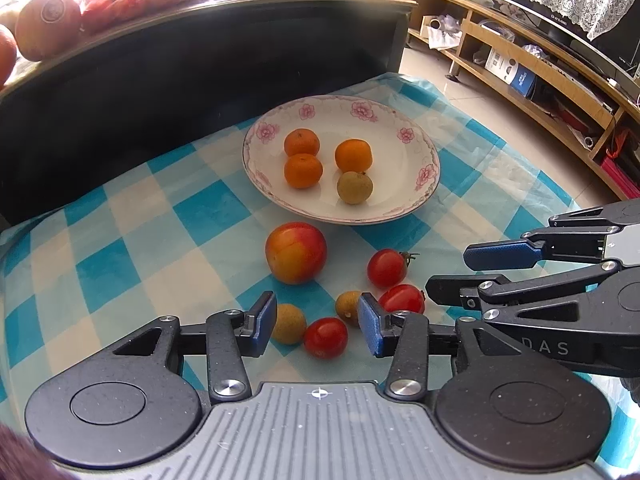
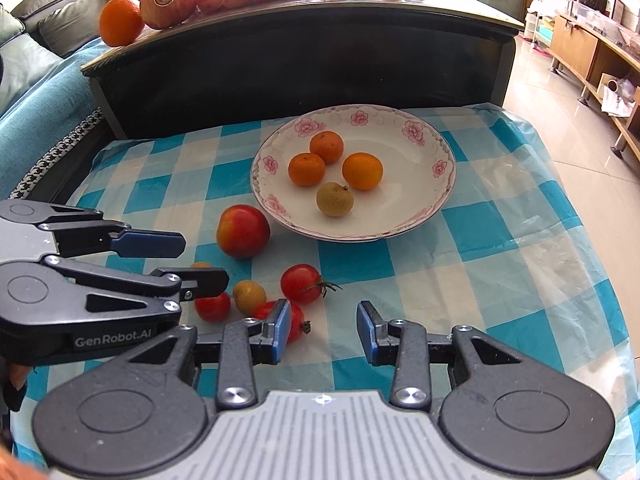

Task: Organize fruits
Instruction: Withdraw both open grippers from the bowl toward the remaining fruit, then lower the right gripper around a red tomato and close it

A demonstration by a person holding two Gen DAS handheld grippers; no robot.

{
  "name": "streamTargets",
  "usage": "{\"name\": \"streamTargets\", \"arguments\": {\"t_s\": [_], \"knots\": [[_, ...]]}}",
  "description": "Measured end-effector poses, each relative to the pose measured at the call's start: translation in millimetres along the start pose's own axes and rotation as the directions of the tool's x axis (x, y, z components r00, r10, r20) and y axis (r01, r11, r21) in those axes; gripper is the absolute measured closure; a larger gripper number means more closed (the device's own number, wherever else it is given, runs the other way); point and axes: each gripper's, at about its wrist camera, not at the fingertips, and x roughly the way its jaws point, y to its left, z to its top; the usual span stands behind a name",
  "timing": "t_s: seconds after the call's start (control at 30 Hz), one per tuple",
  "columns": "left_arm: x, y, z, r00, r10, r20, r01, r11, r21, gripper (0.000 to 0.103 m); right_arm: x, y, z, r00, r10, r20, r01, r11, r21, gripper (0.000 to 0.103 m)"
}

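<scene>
A white flowered plate (image 1: 400, 148) (image 2: 412, 208) holds three small oranges (image 1: 303, 170) (image 2: 362, 171) and one longan (image 1: 354, 187) (image 2: 335, 199). In front of it on the checked cloth lie a red-yellow apple (image 1: 296, 253) (image 2: 243, 231), three cherry tomatoes (image 1: 325, 337) (image 2: 302, 284) and two longans (image 1: 289, 323) (image 2: 249, 297). My left gripper (image 1: 317, 323) (image 2: 202, 258) is open, low over the tomato and longans, holding nothing. My right gripper (image 2: 323, 330) (image 1: 448, 272) is open and empty just right of the loose fruit.
A dark coffee table (image 2: 304, 52) stands behind the cloth with big oranges (image 2: 120, 21), a red bag and more fruit on top. A wooden TV shelf (image 1: 540, 64) and tiled floor lie to the right. A sofa (image 2: 36, 60) is at the left.
</scene>
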Motion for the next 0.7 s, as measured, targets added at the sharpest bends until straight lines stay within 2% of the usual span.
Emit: {"name": "streamTargets", "arguments": {"t_s": [0.7], "knots": [[-3.3, 2.1, -25.5, 0.999, -0.014, -0.046, 0.015, 1.000, 0.025, 0.048, 2.7, 5.6, -8.4, 1.000, 0.005, -0.031, -0.004, 1.000, 0.005, 0.062]]}}
